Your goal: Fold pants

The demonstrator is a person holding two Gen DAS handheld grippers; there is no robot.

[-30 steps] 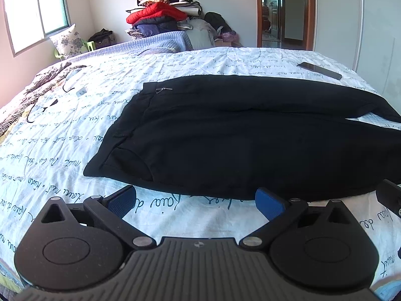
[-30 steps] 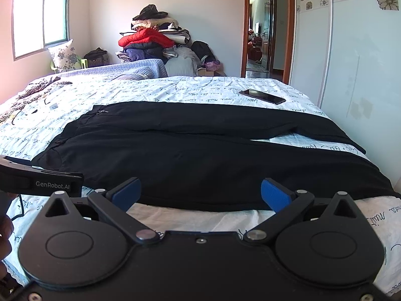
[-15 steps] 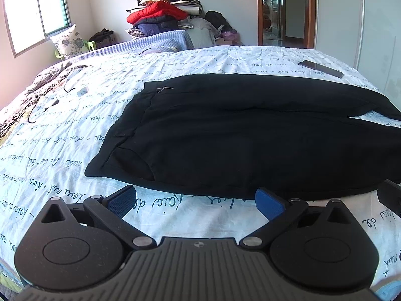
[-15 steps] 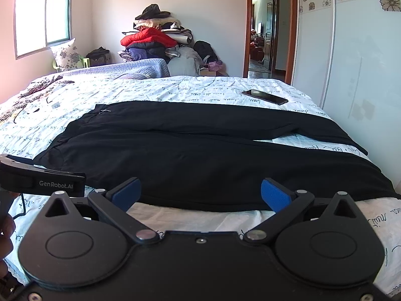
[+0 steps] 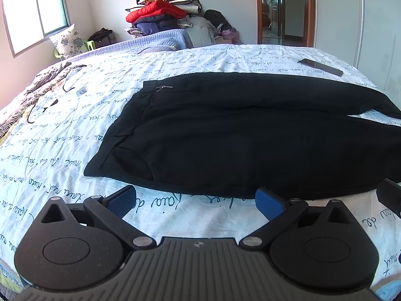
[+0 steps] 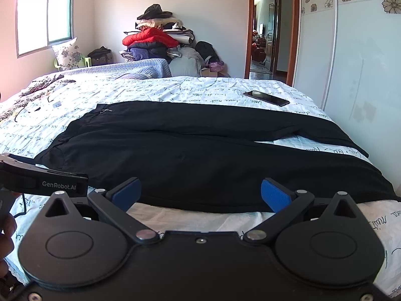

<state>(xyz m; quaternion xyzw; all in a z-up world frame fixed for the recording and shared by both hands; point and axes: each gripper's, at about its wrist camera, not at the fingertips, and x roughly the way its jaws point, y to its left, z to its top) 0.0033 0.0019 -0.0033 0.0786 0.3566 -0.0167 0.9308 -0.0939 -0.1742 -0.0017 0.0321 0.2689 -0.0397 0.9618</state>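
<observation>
Black pants (image 5: 238,135) are lying spread flat across the bed (image 5: 75,130), waistband leftward. The left gripper (image 5: 195,200) and right gripper (image 6: 200,193) are hovering at the near hem, jaws spread wide, gripping nothing. A phone (image 6: 267,98) is resting beyond the pants.

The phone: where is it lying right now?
The phone lies flat on the bedspread at the far right of the bed, just beyond the black pants and near the wardrobe door; both wrist views show it.
</observation>
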